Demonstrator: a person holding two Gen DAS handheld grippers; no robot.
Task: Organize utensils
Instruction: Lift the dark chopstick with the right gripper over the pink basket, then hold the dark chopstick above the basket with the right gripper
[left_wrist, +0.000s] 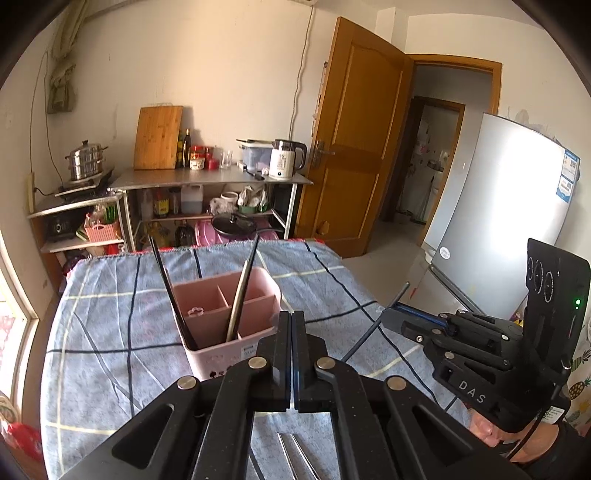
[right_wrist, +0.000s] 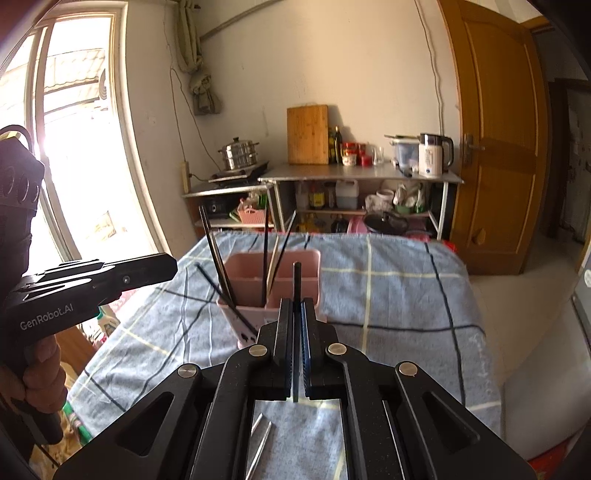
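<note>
From the left wrist view, the left gripper (left_wrist: 291, 317) sits at lower centre with its jaws clenched flat together; nothing shows between them here. Just beyond it, a pink utensil holder (left_wrist: 225, 317) with divided compartments stands on the blue checked cloth (left_wrist: 110, 332) covering the tabletop. A black chopstick (left_wrist: 170, 288) leans to the left out of the holder's near left corner, and a metal chopstick (left_wrist: 238, 299) leans beside a darker one in the middle compartment. Two metal chopsticks (left_wrist: 295, 454) lie on the cloth at the bottom edge, under the gripper frame. At the right, the right gripper (left_wrist: 391, 317) grasps a thin black chopstick (left_wrist: 373, 325), which sticks out above and below its jaws.

In the right wrist view, the right gripper (right_wrist: 297, 310) at lower centre is clamped on the black chopstick (right_wrist: 296, 280), whose tip stands up between the jaws. Behind it is the pink utensil holder (right_wrist: 273, 280), with several dark chopsticks leaning in it. The left gripper (right_wrist: 173, 266) enters from the left, held by a hand (right_wrist: 40, 373); a thin black stick (right_wrist: 221, 291) slants by the holder's left side. Two metal chopsticks (right_wrist: 262, 439) lie on the cloth at the bottom.
</note>
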